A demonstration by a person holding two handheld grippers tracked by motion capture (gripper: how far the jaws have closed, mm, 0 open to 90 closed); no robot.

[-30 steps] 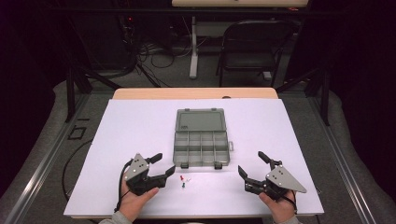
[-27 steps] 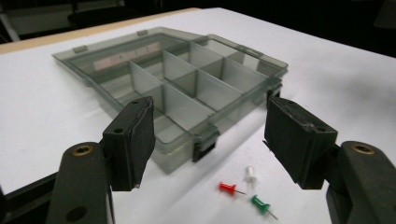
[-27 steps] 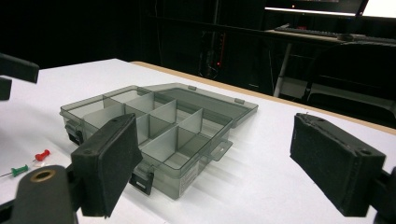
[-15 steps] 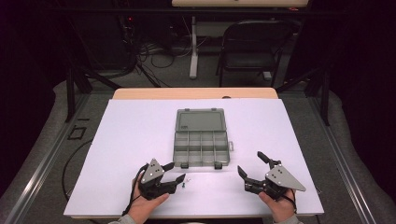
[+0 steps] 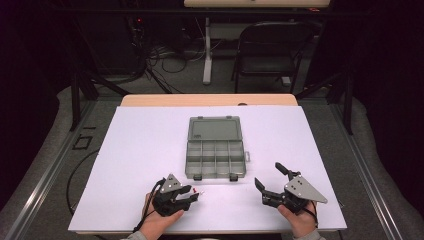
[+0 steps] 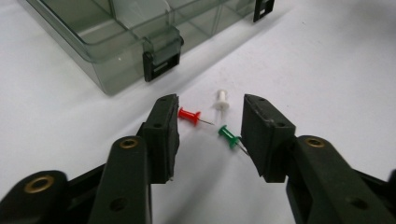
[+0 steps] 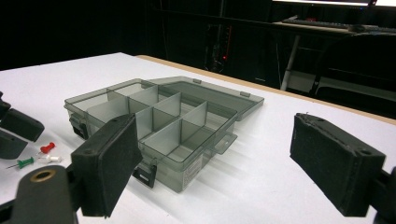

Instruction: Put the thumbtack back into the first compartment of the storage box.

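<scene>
High view: desk (image 5: 150, 150) evenly lit from above, its white sheet bright with a faint violet cast; surroundings drop to near black, floor dim. Shadows under the box (image 5: 216, 147) short and soft. Image soft overall, fine detail lost. Left gripper view: bright, sheet nearly blown out at the upper right; pins (image 6: 205, 119) sharp with short shadows, near fingers (image 6: 161, 135) slightly soft. Right gripper view: background black, a small red light glowing; box in focus, close fingers (image 7: 109, 163) blurred, a lit strip along the top edge.
</scene>
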